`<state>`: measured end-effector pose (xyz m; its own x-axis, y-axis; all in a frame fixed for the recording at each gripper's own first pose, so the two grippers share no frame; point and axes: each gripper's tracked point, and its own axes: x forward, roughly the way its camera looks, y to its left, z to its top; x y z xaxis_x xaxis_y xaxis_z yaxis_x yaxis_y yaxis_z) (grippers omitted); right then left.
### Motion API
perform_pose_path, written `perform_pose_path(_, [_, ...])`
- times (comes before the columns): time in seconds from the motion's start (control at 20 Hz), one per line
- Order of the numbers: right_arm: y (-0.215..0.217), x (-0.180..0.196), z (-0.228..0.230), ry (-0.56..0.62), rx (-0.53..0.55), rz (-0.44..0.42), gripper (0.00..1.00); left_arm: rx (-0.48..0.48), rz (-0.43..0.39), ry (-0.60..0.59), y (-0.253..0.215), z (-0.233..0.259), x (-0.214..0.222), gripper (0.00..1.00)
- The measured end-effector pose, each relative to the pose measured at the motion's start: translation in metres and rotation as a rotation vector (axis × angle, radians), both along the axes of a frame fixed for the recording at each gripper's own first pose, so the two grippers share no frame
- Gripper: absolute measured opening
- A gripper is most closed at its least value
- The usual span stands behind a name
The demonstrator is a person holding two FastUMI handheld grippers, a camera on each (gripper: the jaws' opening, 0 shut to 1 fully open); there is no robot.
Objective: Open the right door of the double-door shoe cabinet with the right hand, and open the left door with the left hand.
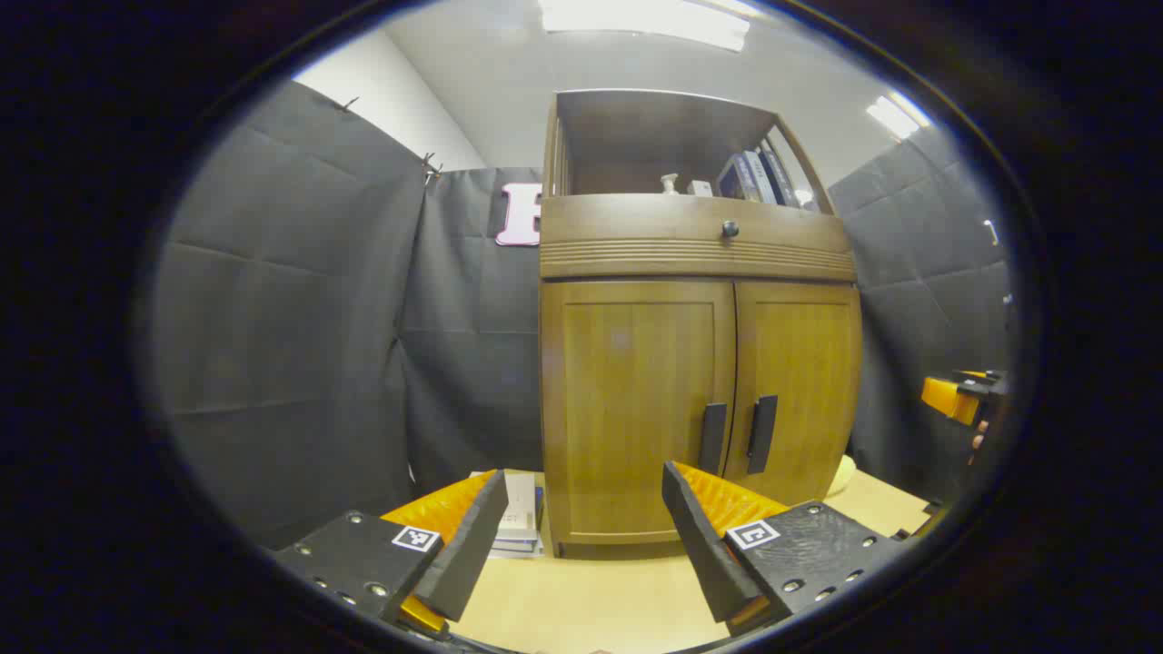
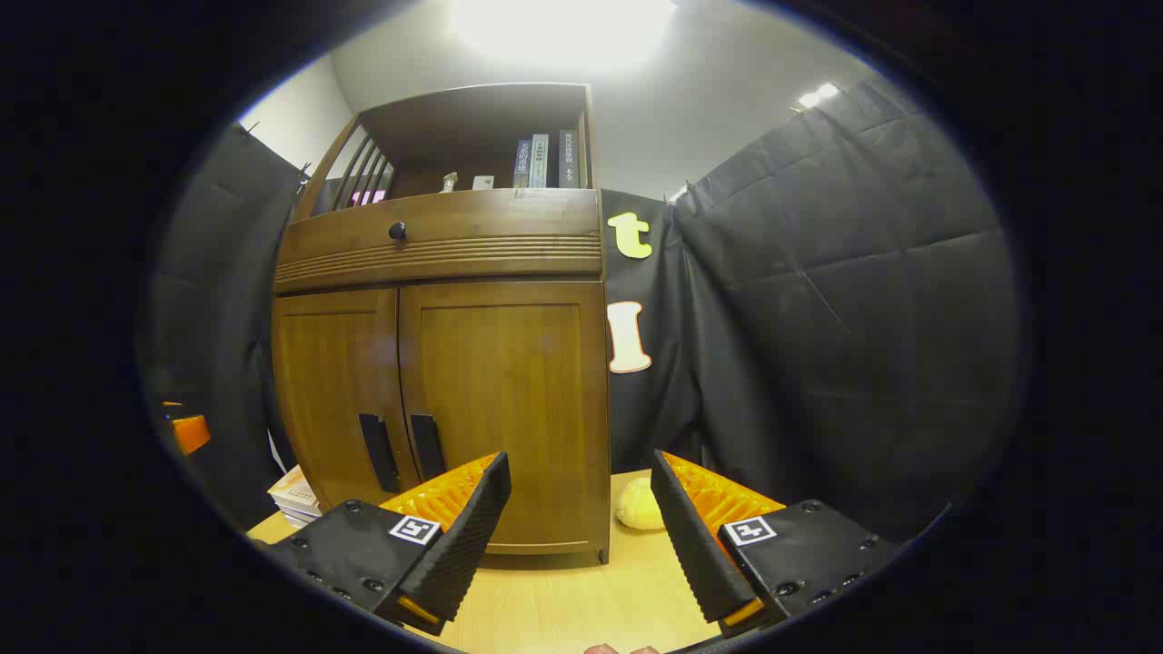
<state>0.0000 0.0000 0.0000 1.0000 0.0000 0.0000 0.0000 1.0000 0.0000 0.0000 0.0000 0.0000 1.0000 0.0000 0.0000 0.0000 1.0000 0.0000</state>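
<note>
Shoe cabinet (image 1: 695, 400) stands on the pale wooden table (image 1: 591, 604) before us, both its doors shut. In the left gripper view we see, going from the left, the booth's dark cloth wall, then a low stack of books (image 1: 518, 527) lying on the table just beside the cabinet's left side. Next comes the left door (image 1: 636, 409), then the right door (image 1: 800, 391), each with a dark upright handle next to the middle seam: the left handle (image 1: 712, 439) and the right handle (image 1: 761, 433). Above the doors runs a drawer front with a small round knob (image 1: 730, 229). The open shelf on top holds a small pale vase-like thing (image 1: 670, 183), a small pale box (image 1: 699, 188) and, at the right end, a few books leaning (image 1: 754, 177). Our left tool (image 1: 581, 527) is spread open with nothing between its fingers, held short of the cabinet and touching neither door. At the far right edge of this view we glimpse part of the other tool.

In the right gripper view the cabinet sits left of centre, doors closed, handles side by side. The shelf books (image 2: 543, 162) here stand upright at the right end. A yellowish soft lump (image 2: 639, 507) lies on the table by the cabinet's right corner. Our right tool (image 2: 581, 522) is likewise wide open, empty, and apart from the cabinet.
</note>
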Motion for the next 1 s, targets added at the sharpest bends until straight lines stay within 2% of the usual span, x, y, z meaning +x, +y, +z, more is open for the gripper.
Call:
perform_pose_path(0.2, [0.018,-0.004,-0.01,0.034,-0.008,0.041,0.98,0.015,-0.011,0.002,-0.001,-0.008,0.006,1.0])
perform_pose_path(0.3, [0.019,-0.003,-0.005,0.027,-0.011,0.037,0.98,0.001,-0.029,0.013,-0.001,-0.01,0.005,0.96])
perform_pose_path(0.35, [0.023,-0.002,-0.007,0.037,-0.003,0.044,0.98,-0.001,-0.033,0.019,0.0,-0.01,0.004,1.0])
perform_pose_path(0.5, [0.034,-0.004,-0.004,0.041,0.0,0.064,0.97,-0.007,-0.026,0.018,-0.001,-0.009,0.004,0.96])
perform_pose_path(0.65, [0.04,-0.007,-0.004,0.043,-0.015,0.076,0.97,-0.041,-0.03,0.025,0.002,-0.01,0.003,1.0])
perform_pose_path(0.75, [0.042,-0.008,-0.005,0.051,-0.022,0.08,0.98,-0.049,-0.021,0.028,0.003,-0.009,0.002,0.96])
perform_pose_path(1.0, [0.045,-0.005,-0.006,0.074,-0.013,0.08,0.98,-0.062,-0.012,0.039,0.005,-0.01,0.002,0.97])
